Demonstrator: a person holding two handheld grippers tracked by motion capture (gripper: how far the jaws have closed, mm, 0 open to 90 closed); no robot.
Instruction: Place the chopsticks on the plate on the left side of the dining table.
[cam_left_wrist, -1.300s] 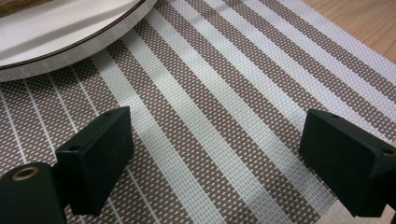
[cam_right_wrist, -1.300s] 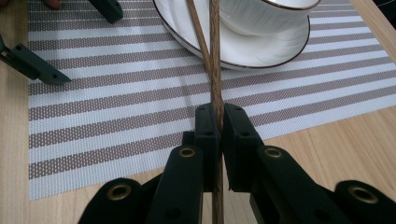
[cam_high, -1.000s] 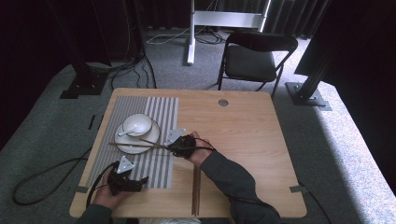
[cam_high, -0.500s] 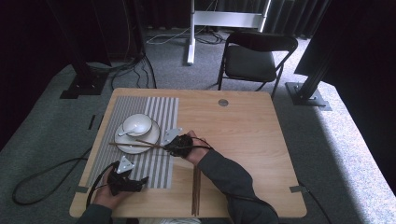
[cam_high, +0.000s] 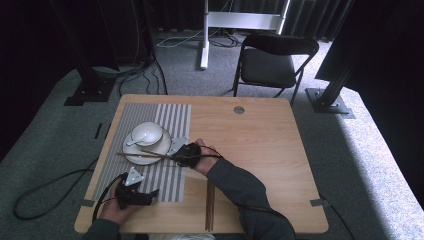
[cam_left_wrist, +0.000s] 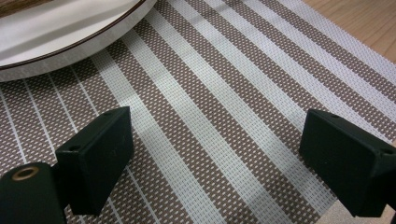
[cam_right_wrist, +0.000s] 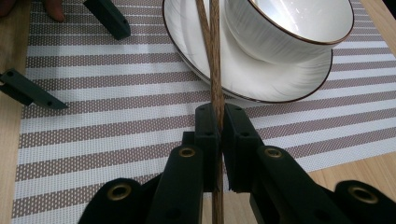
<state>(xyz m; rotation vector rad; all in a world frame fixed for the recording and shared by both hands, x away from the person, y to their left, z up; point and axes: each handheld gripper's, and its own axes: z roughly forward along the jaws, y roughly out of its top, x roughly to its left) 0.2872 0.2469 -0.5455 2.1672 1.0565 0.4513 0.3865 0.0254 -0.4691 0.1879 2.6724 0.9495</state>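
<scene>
The left gripper (cam_high: 150, 192) rests on the striped placemat (cam_high: 172, 122), jaws spread wide and empty. Beyond it a bowl (cam_high: 146, 133) sits on a white plate (cam_high: 134, 154). The right gripper (cam_right_wrist: 220, 122) is clamped on a pair of chopsticks (cam_right_wrist: 214, 70) — tips lying across the plate.

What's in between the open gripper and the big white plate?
Just bare striped placemat. The left gripper view shows it stretching from the left gripper, jaws wide apart, up to the plate, with nothing lying on it.
</scene>
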